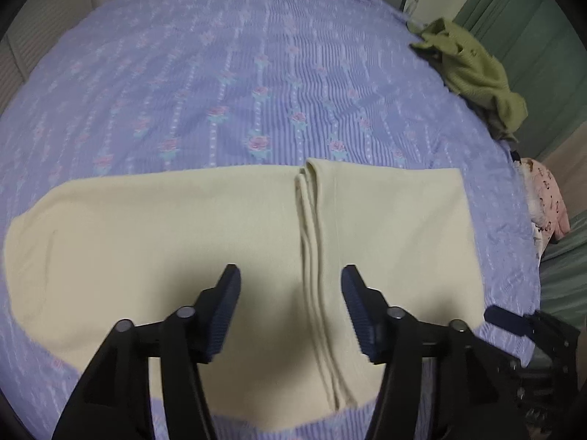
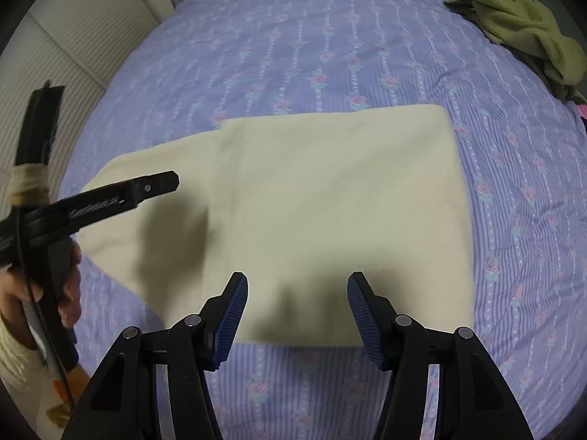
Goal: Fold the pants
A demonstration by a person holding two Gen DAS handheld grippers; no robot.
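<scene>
Cream pants lie folded flat on a purple flowered bedspread. A folded-over part with stacked hem edges covers their right half. My left gripper is open and empty, just above the pants near the hems. In the right wrist view the pants form a neat rectangle with a tail to the left. My right gripper is open and empty above their near edge. The left gripper also shows at the left of the right wrist view.
A crumpled olive-green garment lies at the bed's far right edge; it also shows in the right wrist view. A pink patterned cloth hangs off the right edge. A white slatted wall stands left of the bed.
</scene>
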